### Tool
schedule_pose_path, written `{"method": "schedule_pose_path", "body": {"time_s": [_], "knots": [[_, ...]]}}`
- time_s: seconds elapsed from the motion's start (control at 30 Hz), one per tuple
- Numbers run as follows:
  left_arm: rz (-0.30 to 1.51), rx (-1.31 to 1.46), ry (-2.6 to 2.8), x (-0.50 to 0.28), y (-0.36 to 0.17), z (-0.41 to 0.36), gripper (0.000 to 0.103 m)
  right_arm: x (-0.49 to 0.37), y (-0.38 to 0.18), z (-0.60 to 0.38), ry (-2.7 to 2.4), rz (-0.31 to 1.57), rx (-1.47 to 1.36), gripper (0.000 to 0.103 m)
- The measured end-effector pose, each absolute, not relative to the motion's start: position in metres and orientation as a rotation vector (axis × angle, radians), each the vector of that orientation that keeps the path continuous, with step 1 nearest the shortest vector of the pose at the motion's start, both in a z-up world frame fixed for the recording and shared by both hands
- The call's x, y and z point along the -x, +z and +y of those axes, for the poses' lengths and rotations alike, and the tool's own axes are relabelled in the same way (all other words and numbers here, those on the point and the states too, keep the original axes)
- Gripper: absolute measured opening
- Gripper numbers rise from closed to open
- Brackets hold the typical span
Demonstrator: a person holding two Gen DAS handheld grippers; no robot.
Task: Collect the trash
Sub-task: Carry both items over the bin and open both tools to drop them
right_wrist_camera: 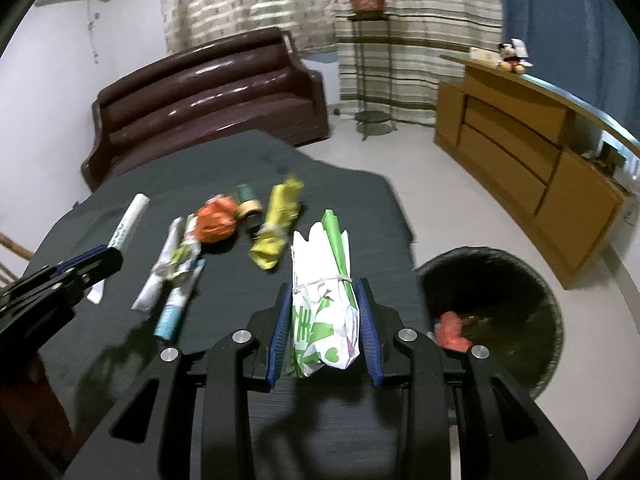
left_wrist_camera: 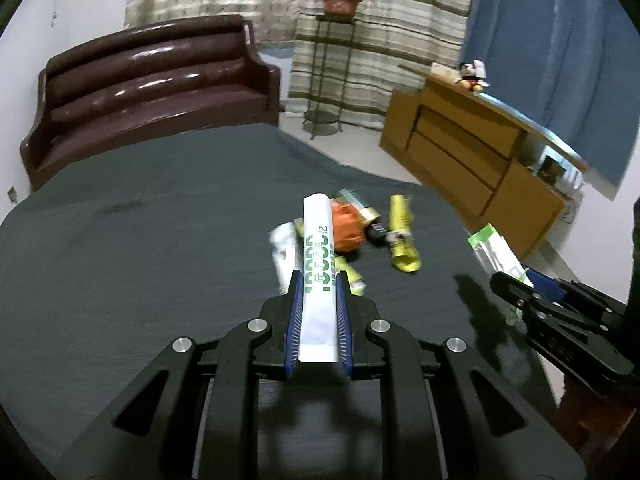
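Left gripper [left_wrist_camera: 319, 280] fingers were clamped on a white paper tube [left_wrist_camera: 318, 272]. Right gripper [right_wrist_camera: 324, 288] fingers gripped a green-and-white wrapper [right_wrist_camera: 324, 312]. Beyond both, remaining litter [right_wrist_camera: 216, 224] lay on the bench [right_wrist_camera: 340, 200]; bin [right_wrist_camera: 520, 280] right of the right fingers.

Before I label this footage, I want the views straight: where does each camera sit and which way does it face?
Left wrist: on the left gripper, facing down its jaws across the dark table; white roll clamped.
Right wrist: on the right gripper, facing the same way; green-and-white bundle clamped, bin on its right.
Shared: orange wad, yellow wrapper, sofa, each other's gripper.
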State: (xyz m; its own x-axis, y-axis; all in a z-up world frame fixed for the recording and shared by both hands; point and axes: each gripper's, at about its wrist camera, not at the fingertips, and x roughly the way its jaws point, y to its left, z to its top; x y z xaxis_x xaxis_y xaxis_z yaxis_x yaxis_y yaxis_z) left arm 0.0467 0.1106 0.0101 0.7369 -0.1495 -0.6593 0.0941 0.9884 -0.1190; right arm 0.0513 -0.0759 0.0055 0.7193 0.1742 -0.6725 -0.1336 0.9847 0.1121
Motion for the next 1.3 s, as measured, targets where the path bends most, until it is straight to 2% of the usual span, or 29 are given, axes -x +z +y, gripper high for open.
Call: {"method": "schedule_pose_path", "body": {"time_s": [0.6, 1.3], "knots": [[0.733, 0.023, -0.324, -0.081, 0.003, -0.016, 0.016, -0.057, 0.006, -0.185, -0.056, 0.709, -0.097, 0.033], [0.781, -0.105, -0.393, -0.110, -0.027, -0.104, 0.016, -0.064, -0.017, -0.229, -0.124, 0.744, -0.161, 0.033]]}}
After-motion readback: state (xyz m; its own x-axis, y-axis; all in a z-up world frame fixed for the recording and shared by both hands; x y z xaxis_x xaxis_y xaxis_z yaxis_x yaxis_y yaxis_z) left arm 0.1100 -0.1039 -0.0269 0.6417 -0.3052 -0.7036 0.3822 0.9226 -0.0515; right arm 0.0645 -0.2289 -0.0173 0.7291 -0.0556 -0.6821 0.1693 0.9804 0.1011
